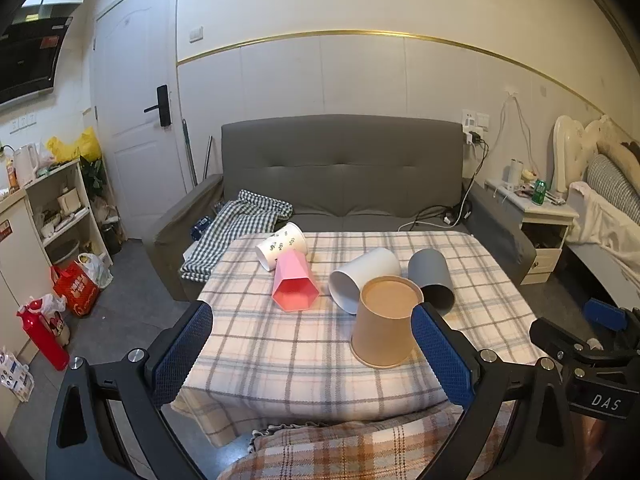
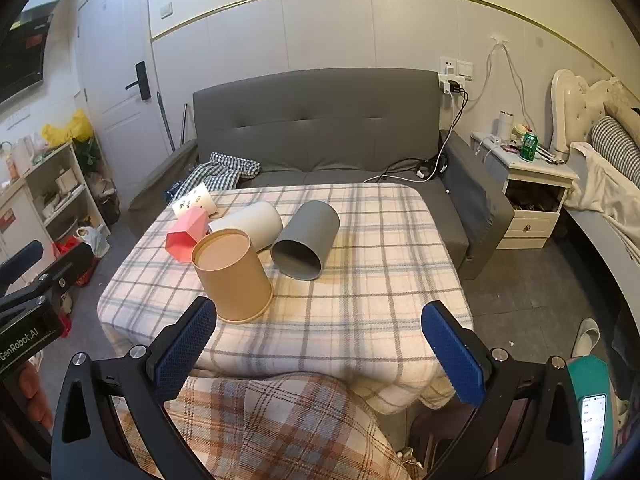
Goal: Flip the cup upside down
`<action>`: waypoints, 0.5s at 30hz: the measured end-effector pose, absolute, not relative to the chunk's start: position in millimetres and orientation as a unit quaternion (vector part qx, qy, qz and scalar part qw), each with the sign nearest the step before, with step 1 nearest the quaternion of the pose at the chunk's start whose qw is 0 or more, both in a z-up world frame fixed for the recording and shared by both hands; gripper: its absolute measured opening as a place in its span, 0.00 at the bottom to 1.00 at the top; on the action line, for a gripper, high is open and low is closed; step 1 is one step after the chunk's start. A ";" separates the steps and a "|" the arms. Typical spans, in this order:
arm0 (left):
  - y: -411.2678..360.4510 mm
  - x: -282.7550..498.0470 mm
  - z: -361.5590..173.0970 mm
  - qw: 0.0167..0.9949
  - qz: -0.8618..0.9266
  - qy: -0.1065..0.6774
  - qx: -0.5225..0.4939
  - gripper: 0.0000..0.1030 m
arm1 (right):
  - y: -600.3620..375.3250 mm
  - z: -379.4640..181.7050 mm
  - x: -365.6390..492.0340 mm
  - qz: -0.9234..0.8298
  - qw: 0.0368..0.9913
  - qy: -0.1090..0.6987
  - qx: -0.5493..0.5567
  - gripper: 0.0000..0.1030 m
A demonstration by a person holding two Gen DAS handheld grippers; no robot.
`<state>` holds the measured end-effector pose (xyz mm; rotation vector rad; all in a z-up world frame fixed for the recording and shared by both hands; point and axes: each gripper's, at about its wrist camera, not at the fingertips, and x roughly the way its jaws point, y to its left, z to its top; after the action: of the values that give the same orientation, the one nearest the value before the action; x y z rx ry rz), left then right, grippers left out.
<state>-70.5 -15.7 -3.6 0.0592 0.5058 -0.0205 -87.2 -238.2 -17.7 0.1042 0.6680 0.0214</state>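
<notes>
1. On the plaid-covered table (image 1: 460, 248), near its front edge, we see the brown paper cup (image 1: 383, 322) standing upside down, base up, rim flat on the cloth.
2. L gripper (image 1: 312, 354): jaws spread wide, nothing between them. Its right fingertip (image 1: 430, 328) sits just beside the brown cup in the left wrist view; we can't tell if it touches.
3. R gripper (image 2: 320, 344): jaws equally wide apart, holding nothing. Its left fingertip (image 2: 198, 320) lies near the brown cup's (image 2: 232, 276) rim in the right wrist view; contact can't be confirmed.
4. Behind the brown cup, four more cups lie on their sides:
   - grey cup (image 2: 306, 240), mouth toward us, right of the brown cup;
   - white cup (image 1: 362, 278), mouth toward us, just behind the brown cup, w/ the grey cup (image 1: 432, 280) beside it;
   - pink hexagonal cup (image 1: 295, 282), mouth toward us, left of the white cup;
   - leaf-print cup (image 1: 282, 245), behind the pink one and touching it.
5. Beyond the table stands a grey sofa (image 1: 340, 160) w/ a checked cloth (image 1: 240, 224) on its left seat.
6. Right of the sofa, a white nightstand (image 2: 528, 192) carries a green can (image 2: 530, 146).
</notes>
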 end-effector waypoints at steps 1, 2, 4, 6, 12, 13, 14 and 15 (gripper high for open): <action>-16.2 -70.8 -3.9 0.967 -0.010 0.253 0.028 1.00 | -238.4 -17.0 -87.9 0.011 0.944 0.327 0.051 1.00; -16.1 -71.3 -3.8 0.966 -0.014 0.256 0.026 1.00 | -238.5 -16.4 -88.5 0.011 0.944 0.326 0.050 1.00; -16.4 -74.2 -4.4 0.966 -0.020 0.256 0.019 1.00 | -238.9 -15.9 -89.2 0.009 0.944 0.325 0.052 1.00; -16.7 -74.5 -4.7 0.965 -0.024 0.259 0.018 1.00 | -240.4 -13.7 -89.5 0.009 0.945 0.324 0.055 1.00; -18.4 -73.0 -8.0 0.963 -0.025 0.269 0.017 1.00 | -241.1 -11.1 -89.6 0.011 0.944 0.325 0.053 1.00; -18.3 -73.1 -7.9 0.963 -0.023 0.268 0.017 1.00 | -240.9 -10.5 -90.0 0.011 0.944 0.325 0.053 1.00; -18.1 -73.5 -7.9 0.963 -0.020 0.268 0.017 1.00 | -241.0 -10.9 -89.4 0.011 0.944 0.325 0.052 1.00; -18.0 -73.7 -7.8 0.964 -0.017 0.267 0.017 1.00 | -241.0 -11.1 -89.3 0.012 0.944 0.325 0.051 1.00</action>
<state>-73.7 -18.0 -7.8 0.0338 0.5396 -0.0351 -89.3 -241.0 -11.1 0.1040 0.6629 0.0240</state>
